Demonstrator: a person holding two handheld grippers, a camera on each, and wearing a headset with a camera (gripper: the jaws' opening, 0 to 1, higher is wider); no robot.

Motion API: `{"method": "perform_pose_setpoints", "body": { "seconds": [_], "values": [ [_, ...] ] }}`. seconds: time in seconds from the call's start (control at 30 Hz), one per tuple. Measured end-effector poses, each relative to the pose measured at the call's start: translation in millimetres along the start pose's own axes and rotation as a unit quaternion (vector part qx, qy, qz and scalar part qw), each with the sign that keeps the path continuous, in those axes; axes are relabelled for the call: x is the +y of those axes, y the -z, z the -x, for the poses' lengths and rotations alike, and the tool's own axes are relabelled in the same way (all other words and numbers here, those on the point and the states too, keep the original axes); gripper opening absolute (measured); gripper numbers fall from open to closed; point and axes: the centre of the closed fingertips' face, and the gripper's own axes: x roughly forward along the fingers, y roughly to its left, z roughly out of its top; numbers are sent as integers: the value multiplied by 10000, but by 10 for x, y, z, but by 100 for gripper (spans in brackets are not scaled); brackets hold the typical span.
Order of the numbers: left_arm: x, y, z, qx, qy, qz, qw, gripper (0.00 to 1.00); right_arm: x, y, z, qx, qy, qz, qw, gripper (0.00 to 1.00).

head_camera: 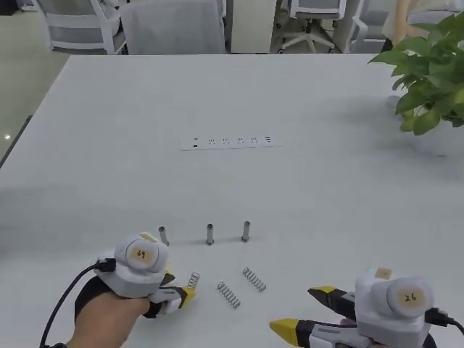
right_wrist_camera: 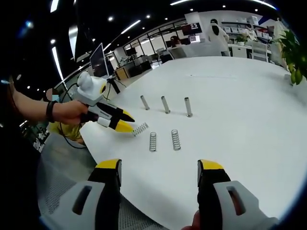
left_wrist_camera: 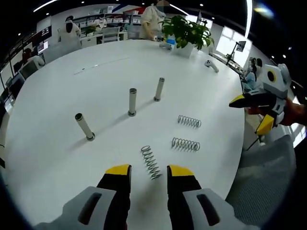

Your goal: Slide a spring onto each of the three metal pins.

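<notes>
Three short metal pins stand upright in a row on the white table: left pin (head_camera: 164, 235), middle pin (head_camera: 209, 234), right pin (head_camera: 246, 231). All are bare. Three springs lie flat in front of them: left spring (head_camera: 193, 280), middle spring (head_camera: 228, 294), right spring (head_camera: 254, 279). My left gripper (head_camera: 180, 286) is open and low at the left spring (left_wrist_camera: 151, 162), whose near end lies between the yellow fingertips (left_wrist_camera: 118, 170). My right gripper (head_camera: 299, 310) hangs open at the front right, off the springs (right_wrist_camera: 175, 139), with nothing between its fingers.
A flush power strip (head_camera: 230, 142) sits mid-table beyond the pins. A potted plant (head_camera: 428, 72) stands at the far right. Office chairs (head_camera: 170, 25) line the far edge. The table's front edge runs just below my right gripper (right_wrist_camera: 159, 165).
</notes>
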Motion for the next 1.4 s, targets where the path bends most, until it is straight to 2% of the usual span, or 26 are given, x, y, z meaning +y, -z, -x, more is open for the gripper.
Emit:
{"method": "perform_pose_setpoints", "body": {
  "seconds": [0.43, 0.77, 1.0, 1.1, 1.4],
  "values": [
    [-64, 124, -155, 508, -32, 46, 9987, 14, -55, -25, 3, -16, 13, -14, 10000, 63],
    [-60, 145, -175, 704, -121, -106, 9974, 10, -59, -46, -7, -19, 3, -7, 10000, 62],
    [-55, 150, -171, 616, -221, -43, 9978, 9, -37, -44, -27, -31, -17, -30, 10000, 62],
    [-56, 154, -169, 561, -313, -192, 9977, 8, -26, -24, -31, -10, -25, -23, 10000, 62],
    [-9, 149, -170, 413, -424, -317, 9977, 2, -34, -26, -25, -16, -9, -32, 10000, 62]
  ]
}}
